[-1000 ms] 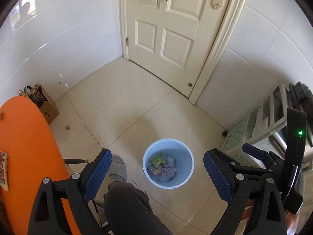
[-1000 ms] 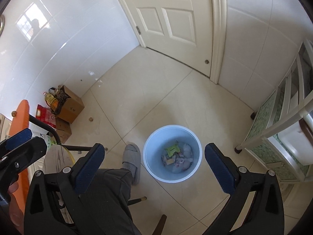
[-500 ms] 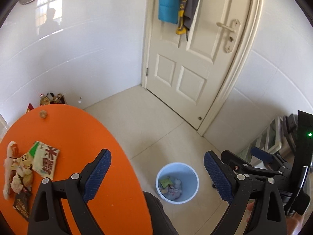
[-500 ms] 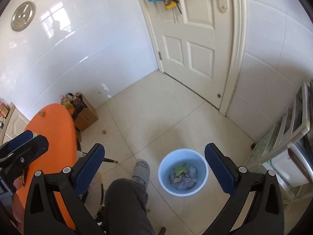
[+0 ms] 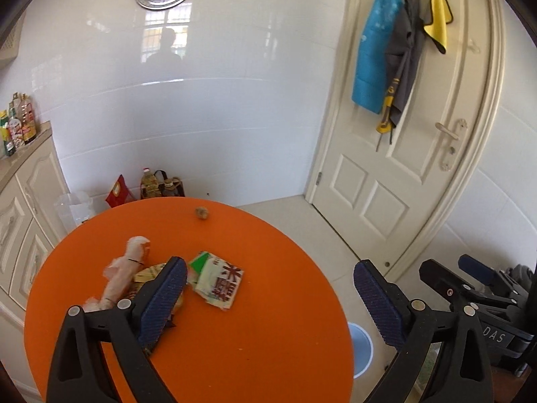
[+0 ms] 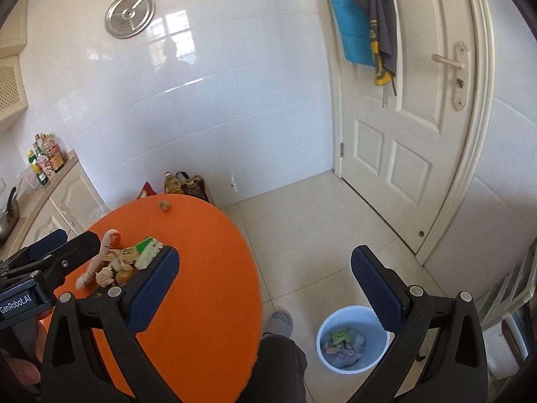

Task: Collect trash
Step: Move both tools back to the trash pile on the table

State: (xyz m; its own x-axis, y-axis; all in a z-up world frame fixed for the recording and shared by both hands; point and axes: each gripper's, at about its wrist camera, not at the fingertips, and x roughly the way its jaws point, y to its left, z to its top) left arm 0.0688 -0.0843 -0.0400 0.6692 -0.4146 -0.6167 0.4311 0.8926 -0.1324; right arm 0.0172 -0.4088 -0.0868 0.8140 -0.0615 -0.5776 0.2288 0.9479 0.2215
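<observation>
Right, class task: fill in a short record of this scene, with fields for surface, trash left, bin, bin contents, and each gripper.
surface: round orange table
trash left: snack packet, tied bag, small nut-like bit
bin: pale blue, on the floor right of the table
bin contents: wrappers already inside
left gripper: opening, nothing between its pads
right gripper: open, empty
</observation>
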